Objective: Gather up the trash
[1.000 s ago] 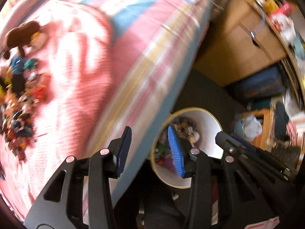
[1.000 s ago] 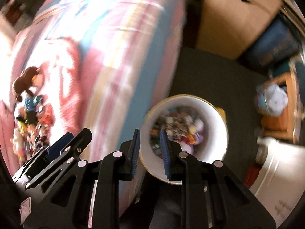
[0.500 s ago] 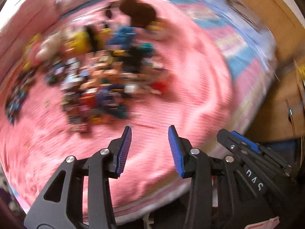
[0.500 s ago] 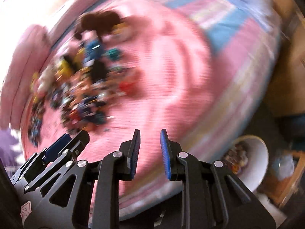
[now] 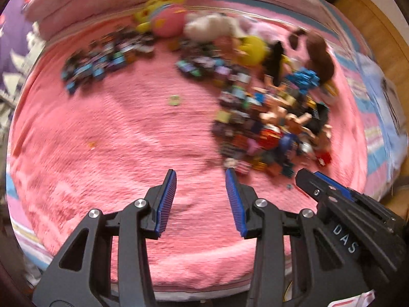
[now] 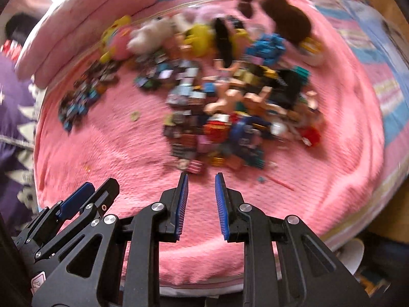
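Both claws hang over a bed with a fuzzy pink blanket [image 5: 133, 138]. The left claw [image 5: 200, 186] is open wide, and there is nothing between its blue pads. In the left wrist view it sits at the bottom middle of the frame, over bare pink blanket. The right claw [image 6: 200, 188] is open too, but with a smaller gap, and it holds nothing. It shows at the bottom middle of the right wrist view.

The trash is a big messy pile of small wrappers and bits [image 5: 265, 128] in many colours. In the left wrist view it fills the middle right of the frame, just past the left claw's right pad. In the right wrist view the same pile [image 6: 219, 128] lies in the middle of the frame, right in front of the claw tips. A smaller bunch of dark and blue bits [image 5: 102, 61] lies apart in the upper left of the left wrist view. One small green bit [image 5: 175, 100] sits alone between the two heaps.

Soft toys lie along the far edge of the pile: a pink and yellow one [image 5: 166, 18], a white one [image 5: 209, 25] and a brown one [image 5: 319, 56]. A long pink pillow [image 5: 115, 0] runs behind them. Everything is blurry, so I cannot tell what each little piece is.

In the lower right corner of the right wrist view, a white bin [image 6: 355, 255] peeks out below the bed's edge.
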`<state>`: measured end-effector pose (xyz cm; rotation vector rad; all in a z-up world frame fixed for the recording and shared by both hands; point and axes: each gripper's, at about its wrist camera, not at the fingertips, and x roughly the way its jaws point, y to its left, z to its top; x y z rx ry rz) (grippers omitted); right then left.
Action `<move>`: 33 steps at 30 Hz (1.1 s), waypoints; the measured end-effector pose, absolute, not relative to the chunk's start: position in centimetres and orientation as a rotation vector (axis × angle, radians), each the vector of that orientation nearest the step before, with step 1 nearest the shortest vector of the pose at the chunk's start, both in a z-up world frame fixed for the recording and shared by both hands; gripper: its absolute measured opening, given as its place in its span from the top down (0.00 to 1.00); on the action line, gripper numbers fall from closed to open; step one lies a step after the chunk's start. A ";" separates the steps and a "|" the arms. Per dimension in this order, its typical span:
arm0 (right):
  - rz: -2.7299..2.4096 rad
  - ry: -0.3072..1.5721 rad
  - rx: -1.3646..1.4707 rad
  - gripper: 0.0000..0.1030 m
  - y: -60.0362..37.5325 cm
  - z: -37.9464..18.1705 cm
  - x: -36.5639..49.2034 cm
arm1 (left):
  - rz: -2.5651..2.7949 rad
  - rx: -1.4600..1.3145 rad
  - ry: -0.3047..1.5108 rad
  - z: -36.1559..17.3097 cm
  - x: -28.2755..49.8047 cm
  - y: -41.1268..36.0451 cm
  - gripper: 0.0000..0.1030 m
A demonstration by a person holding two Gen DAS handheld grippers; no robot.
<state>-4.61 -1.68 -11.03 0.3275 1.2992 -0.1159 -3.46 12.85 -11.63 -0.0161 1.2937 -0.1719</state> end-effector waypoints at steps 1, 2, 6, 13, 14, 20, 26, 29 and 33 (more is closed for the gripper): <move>-0.097 1.308 0.309 0.79 -0.6 -11.2 -4.0 | -0.158 -0.030 1.297 -11.8 -3.3 13.7 0.62; -0.088 1.311 0.299 0.79 0.0 -11.4 -3.8 | -0.144 -0.041 1.300 -12.1 -3.2 14.5 0.62; -0.052 1.331 0.238 0.79 2.8 -12.1 -2.4 | -0.096 -0.098 1.315 -13.1 -2.6 17.4 0.62; -0.033 1.358 0.156 0.71 6.0 -13.3 -0.3 | -0.049 -0.159 1.334 -14.6 -1.5 20.6 0.62; -0.032 1.361 0.147 0.68 6.4 -13.5 -0.1 | -0.042 -0.166 1.337 -14.9 -1.3 21.1 0.62; -0.018 1.384 0.111 0.65 8.3 -14.5 1.2 | -0.020 -0.201 1.356 -16.2 -0.7 22.8 0.62; -0.013 1.402 0.096 0.64 9.3 -15.5 2.0 | -0.008 -0.221 1.371 -17.2 -0.1 23.8 0.62; -0.016 1.404 0.083 0.64 9.5 -15.8 2.1 | -0.008 -0.224 1.379 -17.8 0.1 24.0 0.62; -0.018 1.406 0.077 0.64 9.5 -16.1 2.4 | -0.007 -0.228 1.385 -18.2 0.3 24.1 0.62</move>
